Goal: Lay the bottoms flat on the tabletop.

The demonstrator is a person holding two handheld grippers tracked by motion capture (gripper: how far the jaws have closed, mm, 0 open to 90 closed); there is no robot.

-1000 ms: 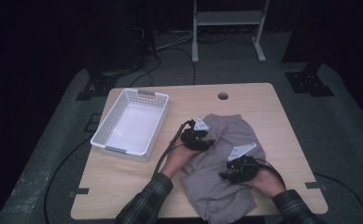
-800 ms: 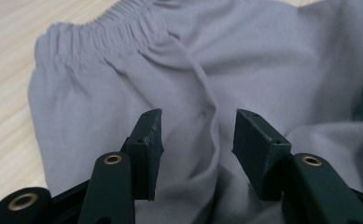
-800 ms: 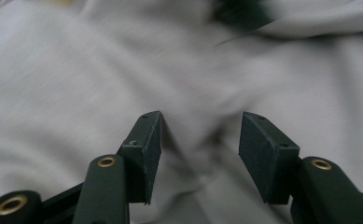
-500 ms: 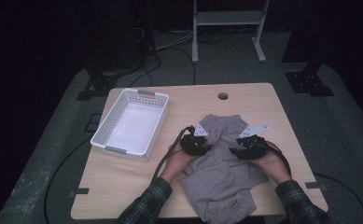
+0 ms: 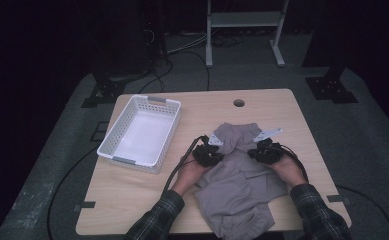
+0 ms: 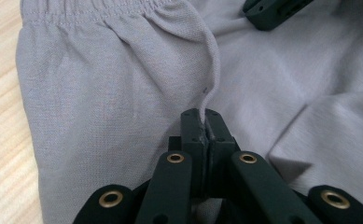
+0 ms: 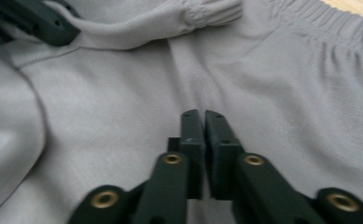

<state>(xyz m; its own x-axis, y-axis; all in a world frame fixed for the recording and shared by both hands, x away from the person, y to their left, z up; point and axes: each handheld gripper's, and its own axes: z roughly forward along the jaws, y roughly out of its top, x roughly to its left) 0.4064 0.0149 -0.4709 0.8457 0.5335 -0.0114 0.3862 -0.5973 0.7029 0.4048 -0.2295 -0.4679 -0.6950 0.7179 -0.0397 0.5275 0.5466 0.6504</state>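
Observation:
Grey shorts [image 5: 239,180] lie crumpled on the wooden table [image 5: 282,107], with the elastic waistband [image 5: 237,131] at the far end. My left gripper [image 5: 208,154] rests on the left side just below the waistband. Its jaws have just been closing and are now shut on the grey drawstring [image 6: 212,60], seen up close at the left gripper [image 6: 202,114]. My right gripper [image 5: 266,150] sits on the right side of the shorts. The jaws of the right gripper [image 7: 203,114] have also just closed, pinching a crease of the cloth [image 7: 123,107].
A white plastic basket [image 5: 113,150] stands on the table's left half and holds nothing. A round cable hole [image 5: 239,103] lies near the far edge. Cables trail from both grippers toward the person. A metal rack's legs [image 5: 208,35] stand on the floor beyond the table.
The right gripper has moved away from the person, from the lower part of the shorts up toward the waistband. The left gripper has hardly shifted. The cloth between them lies flatter.

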